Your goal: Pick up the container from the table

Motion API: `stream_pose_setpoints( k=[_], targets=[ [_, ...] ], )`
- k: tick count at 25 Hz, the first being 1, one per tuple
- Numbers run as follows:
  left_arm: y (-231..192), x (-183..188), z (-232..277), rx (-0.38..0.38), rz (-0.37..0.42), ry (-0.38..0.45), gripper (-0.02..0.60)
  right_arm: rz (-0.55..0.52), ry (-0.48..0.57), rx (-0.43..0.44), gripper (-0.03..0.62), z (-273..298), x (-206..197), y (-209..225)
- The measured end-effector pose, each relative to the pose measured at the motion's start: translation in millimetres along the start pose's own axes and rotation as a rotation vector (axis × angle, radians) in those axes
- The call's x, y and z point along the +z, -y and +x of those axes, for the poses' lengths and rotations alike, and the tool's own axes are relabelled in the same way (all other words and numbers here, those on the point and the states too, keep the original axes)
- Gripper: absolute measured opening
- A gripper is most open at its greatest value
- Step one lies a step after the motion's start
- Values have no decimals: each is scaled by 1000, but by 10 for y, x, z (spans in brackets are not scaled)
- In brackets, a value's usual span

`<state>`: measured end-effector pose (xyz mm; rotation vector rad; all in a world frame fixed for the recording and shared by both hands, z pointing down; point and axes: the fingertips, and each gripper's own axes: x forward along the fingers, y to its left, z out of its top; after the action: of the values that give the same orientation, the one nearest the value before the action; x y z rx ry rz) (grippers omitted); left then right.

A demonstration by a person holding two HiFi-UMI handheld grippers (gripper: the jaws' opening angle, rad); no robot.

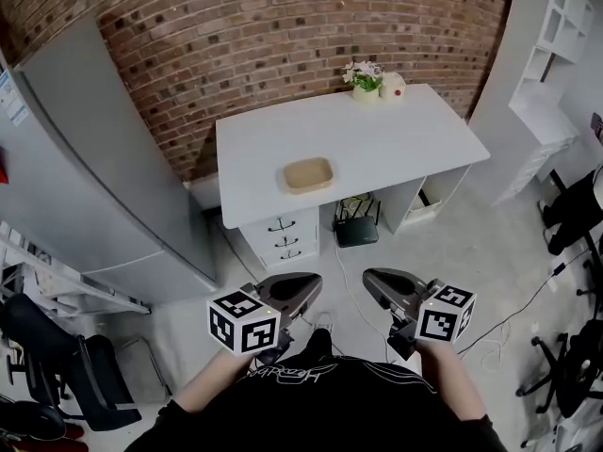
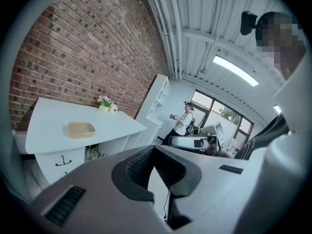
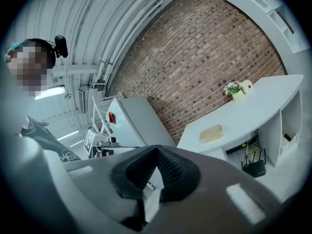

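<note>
Holding both tools close in front of the body, the person stands well back from the table, dark shirt [image 1: 320,403] filling the near edge of the head view. The left gripper [image 1: 311,282] and the right gripper [image 1: 370,279] hang side by side over the pale floor [image 1: 471,252], each with its marker cube nearest the hands. In each gripper view the ribbed pads meet at their far tips, so both pairs of fingers are pressed together with nothing between them.

Beyond the grippers, thin cables [image 1: 528,304] trail across the floor. Farther on stands the white table [image 1: 396,139], with a drawer unit [image 1: 283,236] under its left part and a black router [image 1: 357,229] in the open space beside the drawers.

The container [image 1: 308,174] (a shallow tan tray with rounded corners) sits flat on the tabletop, near the front edge and left of centre, well apart from both grippers. At the table's far edge a small pot of flowers [image 1: 365,81] stands just beside a little white object [image 1: 393,86].

A tall grey refrigerator [image 1: 85,177] rises at the left, white shelving [image 1: 556,45] at the far right, and a red brick wall [image 1: 283,26] closes the scene behind the table. In the left gripper view another person [image 2: 185,121] stands far off by the windows.
</note>
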<state>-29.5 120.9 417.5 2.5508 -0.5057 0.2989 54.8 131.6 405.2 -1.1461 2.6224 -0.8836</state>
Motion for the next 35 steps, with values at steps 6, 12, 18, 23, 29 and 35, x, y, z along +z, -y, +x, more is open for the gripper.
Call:
stream_pose_setpoints(
  k=[6, 12, 18, 23, 29, 35],
  targets=[
    [-483, 372, 233, -5, -20, -5, 3, 48, 8, -27, 3, 347, 349, 397],
    [-969, 711, 498, -20, -44, 11, 3, 33, -12, -55, 3, 657, 705, 759],
    [-1408, 911, 620, -19, -60, 18, 3, 15, -21, -67, 5, 942, 927, 1029],
    [-1684, 1089, 704, -16, -52, 21, 3, 7, -19, -73, 5, 1094, 1065, 1225],
    [-1740, 1226, 855, -25, -39, 19, 3, 3, -34, -79, 5, 1160, 1125, 1399],
    [-1939, 1174, 892, -4, -95, 16, 3, 23, -53, -79, 5, 1271, 1101, 1570]
  ],
)
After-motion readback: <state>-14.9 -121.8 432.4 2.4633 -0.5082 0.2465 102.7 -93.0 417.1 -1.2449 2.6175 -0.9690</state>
